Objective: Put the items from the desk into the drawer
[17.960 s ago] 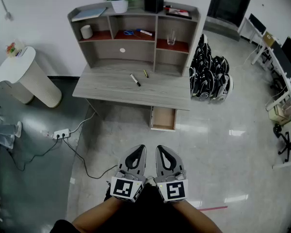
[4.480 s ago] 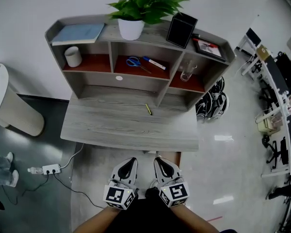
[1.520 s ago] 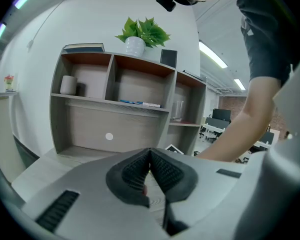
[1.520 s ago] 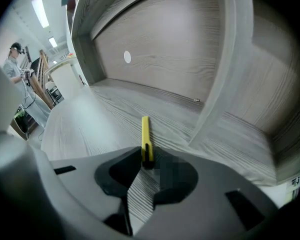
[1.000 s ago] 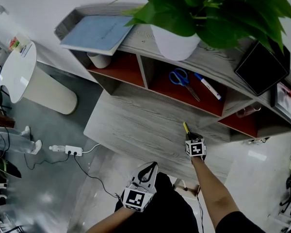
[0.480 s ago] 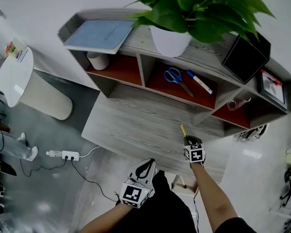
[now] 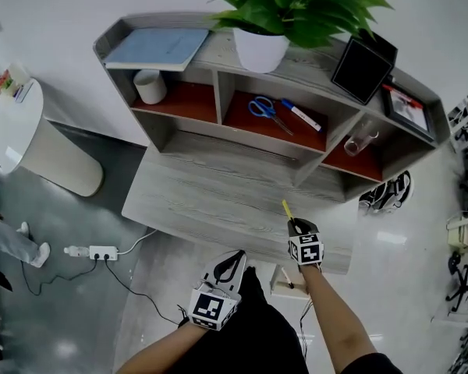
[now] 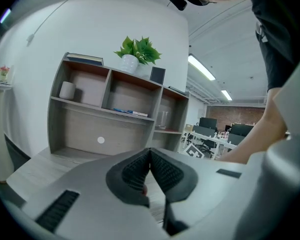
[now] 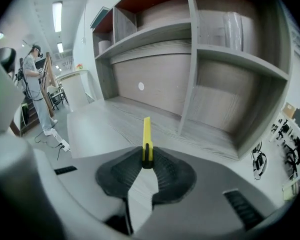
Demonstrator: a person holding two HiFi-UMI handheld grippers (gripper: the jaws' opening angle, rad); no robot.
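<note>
Right gripper (image 9: 147, 159): clamped on the yellow pen (image 9: 147, 133), which is pinched by one end at the very tips, most of the barrel left sticking out ahead.
Pen's place: carried in the air over the front right part of the desk (image 7: 210, 197), clear of the wood.
Left gripper (image 8: 150, 153): jaws pressed together with nothing held; it is parked low, just in front of the desk's edge.
Drawer (image 7: 285, 284): seen pulled out under the desk's front right corner, partly hidden by the right arm.
Step in hand: the pen is judged to be on its way down to the drawer.
Done well: the squeeze should be kept steady, since so little of the pen is gripped. The long free end should be swung clear of the desk edge, and release saved until the pen is low inside the drawer.
Surface: pale grey wood grain, with no other loose item made out on it.
Hutch: scissors (image 7: 262, 109) and a marker (image 7: 300, 115) are lying in the middle bay, a glass (image 7: 360, 140) to their right, and a potted plant (image 7: 296, 6) on top.
Room: glossy floor, with a power strip (image 7: 93, 252) at the left.
</note>
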